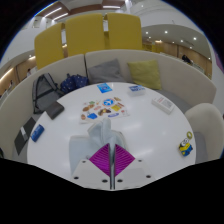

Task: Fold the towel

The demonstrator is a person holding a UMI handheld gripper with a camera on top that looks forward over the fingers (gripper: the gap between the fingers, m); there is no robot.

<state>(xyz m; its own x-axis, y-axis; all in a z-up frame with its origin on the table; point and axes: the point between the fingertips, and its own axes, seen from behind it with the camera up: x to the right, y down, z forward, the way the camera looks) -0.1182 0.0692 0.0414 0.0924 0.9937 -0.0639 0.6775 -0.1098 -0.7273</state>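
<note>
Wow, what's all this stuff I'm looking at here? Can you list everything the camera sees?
Table: one, white, round, just ahead of the claw.
Cards and stickers: a handful, mostly blue with some orange, scattered at the table's middle, beyond the fingers.
Small toy: one, yellow and blue, near the table's edge, off to one side.
Laptop: one, dark, open, at the table's far side.
Cushions: one yellow-green, one grey beside it, on the bench behind the table.
Panels: two, yellow, behind the bench.
Towel: none that I can make out.
Claw: one, white fingers with magenta pads touching, shut on nothing.
</note>
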